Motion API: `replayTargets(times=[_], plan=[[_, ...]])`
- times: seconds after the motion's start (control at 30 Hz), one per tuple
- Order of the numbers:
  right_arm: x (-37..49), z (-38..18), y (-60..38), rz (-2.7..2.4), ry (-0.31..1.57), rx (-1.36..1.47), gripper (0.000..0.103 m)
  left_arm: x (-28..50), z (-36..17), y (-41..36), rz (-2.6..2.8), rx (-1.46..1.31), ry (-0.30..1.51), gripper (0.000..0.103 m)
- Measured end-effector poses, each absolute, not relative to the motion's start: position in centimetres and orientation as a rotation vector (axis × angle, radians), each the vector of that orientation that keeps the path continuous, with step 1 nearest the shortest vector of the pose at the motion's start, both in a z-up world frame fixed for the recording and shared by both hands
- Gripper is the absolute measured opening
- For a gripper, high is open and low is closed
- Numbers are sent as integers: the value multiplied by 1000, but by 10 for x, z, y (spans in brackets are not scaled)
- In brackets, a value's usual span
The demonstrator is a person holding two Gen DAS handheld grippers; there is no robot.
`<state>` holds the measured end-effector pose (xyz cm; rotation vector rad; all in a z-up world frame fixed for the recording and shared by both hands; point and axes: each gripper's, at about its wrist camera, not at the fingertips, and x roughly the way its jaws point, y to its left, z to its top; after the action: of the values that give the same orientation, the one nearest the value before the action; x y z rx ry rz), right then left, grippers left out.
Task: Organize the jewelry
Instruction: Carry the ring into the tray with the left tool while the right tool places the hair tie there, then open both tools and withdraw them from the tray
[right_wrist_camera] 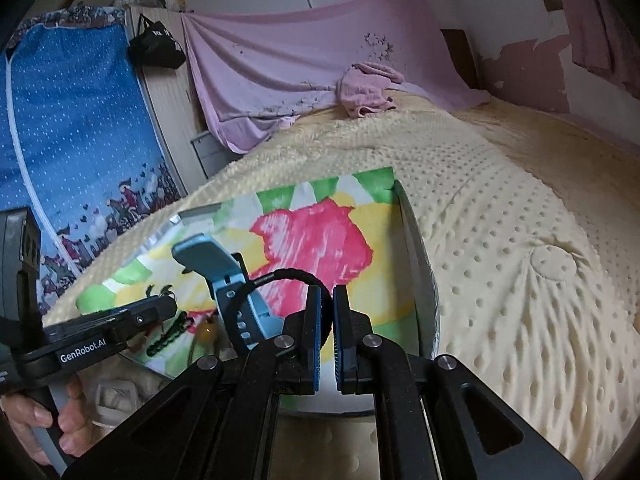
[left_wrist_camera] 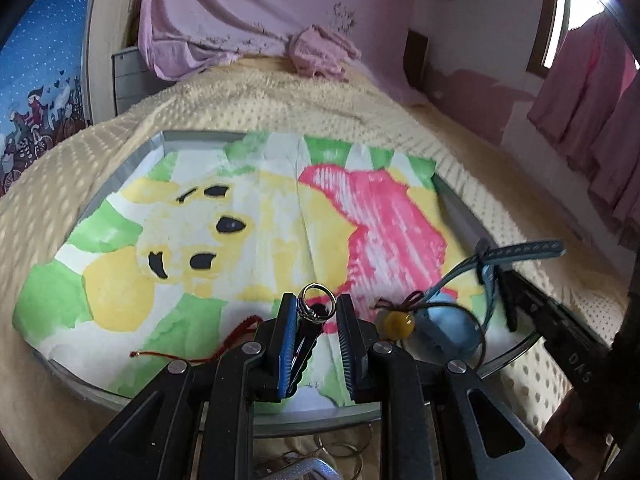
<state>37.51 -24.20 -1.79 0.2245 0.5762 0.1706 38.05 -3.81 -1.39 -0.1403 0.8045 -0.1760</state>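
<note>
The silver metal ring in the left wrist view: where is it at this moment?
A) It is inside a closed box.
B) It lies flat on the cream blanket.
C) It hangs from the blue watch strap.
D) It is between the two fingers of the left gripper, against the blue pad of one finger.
D: the silver metal ring stands between the fingers of the left gripper, against one blue pad, above the painted paper in the grey tray.

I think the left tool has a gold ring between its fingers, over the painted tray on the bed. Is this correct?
Almost. The ring is silver, not gold; the left wrist view shows this. The rest holds: it sits between the fingers of the left tool, over the painted tray on the bed.
</note>
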Motion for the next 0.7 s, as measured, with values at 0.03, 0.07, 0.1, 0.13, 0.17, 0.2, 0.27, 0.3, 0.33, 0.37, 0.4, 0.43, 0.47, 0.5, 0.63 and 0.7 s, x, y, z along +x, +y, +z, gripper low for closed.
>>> replayTargets(times=[0.03,0.07,0.1,0.13,0.17,0.2,0.27,0.3,0.33,0.37,0.4,0.43,0.47,0.5,0.63,0.7], plan=[[374,-18,-241,170,576,221,5,381,-15,-39,-174,-143,819,19],[374,-18,-239,171,576,218,5,383,-17,-39,-172,-144,830,19],[374,-19,-238,172,582,213,5,383,-17,-39,-169,-138,834,19],[374,-20,-238,174,588,210,6,383,-17,-40,-168,-134,835,19],[375,-22,-237,178,601,207,6,383,-17,-41,-169,-129,838,19],[376,-23,-237,178,605,205,6,383,-18,-41,-170,-125,842,19],[376,-26,-237,178,620,200,6,382,-18,-42,-171,-116,843,19],[377,-27,-235,177,628,196,6,380,-17,-42,-174,-113,838,20],[376,-27,-236,176,630,193,6,379,-16,-41,-172,-111,831,20],[376,-27,-237,175,631,192,6,378,-16,-41,-167,-108,827,21],[375,-28,-236,174,635,191,6,375,-15,-41,-161,-103,818,21],[375,-28,-237,172,641,192,7,374,-14,-40,-157,-101,810,21],[374,-29,-238,171,645,193,7,372,-13,-40,-151,-97,802,22],[373,-29,-238,171,645,192,7,370,-13,-39,-150,-93,799,23],[368,-27,-241,160,641,182,7,360,-8,-38,-139,-85,751,69],[364,-27,-242,155,634,179,7,351,-3,-34,-128,-98,699,72]])
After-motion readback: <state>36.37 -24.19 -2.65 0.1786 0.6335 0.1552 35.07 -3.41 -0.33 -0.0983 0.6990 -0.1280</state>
